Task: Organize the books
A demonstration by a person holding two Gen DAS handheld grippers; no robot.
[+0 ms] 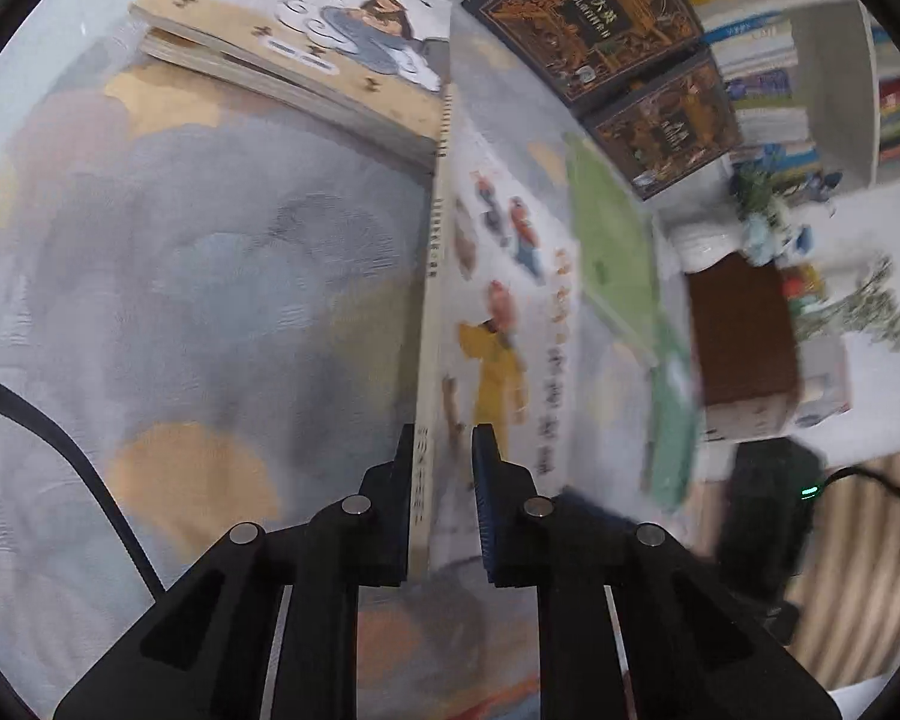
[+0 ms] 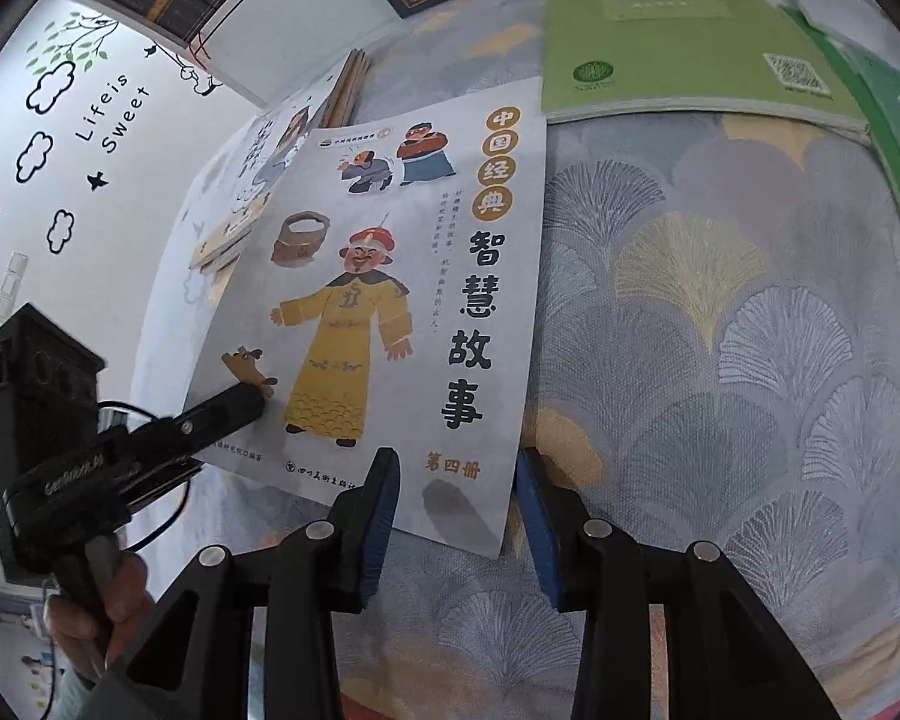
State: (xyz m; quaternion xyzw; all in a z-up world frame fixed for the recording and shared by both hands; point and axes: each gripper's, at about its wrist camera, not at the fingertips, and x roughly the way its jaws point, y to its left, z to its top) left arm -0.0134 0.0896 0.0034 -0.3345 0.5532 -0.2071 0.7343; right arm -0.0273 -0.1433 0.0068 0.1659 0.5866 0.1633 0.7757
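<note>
A white picture book with a yellow-robed figure (image 2: 390,300) is held tilted up off the patterned cloth. My left gripper (image 1: 441,444) is shut on its spine edge (image 1: 432,360); its fingers (image 2: 234,405) show in the right wrist view at the book's left side. My right gripper (image 2: 456,468) is open, its fingers on either side of the book's lower right corner, not clamping it. A stack of similar books (image 1: 306,60) lies beyond, also seen in the right wrist view (image 2: 258,192). A green book (image 2: 684,36) and dark ornate books (image 1: 594,18) lie farther off.
The patterned cloth (image 2: 720,330) covers the surface. More green books (image 2: 894,138) lie at the right edge. A white bookshelf with many books (image 1: 768,60), a brown box (image 1: 738,330) and a dark device with a green light (image 1: 768,510) stand beyond.
</note>
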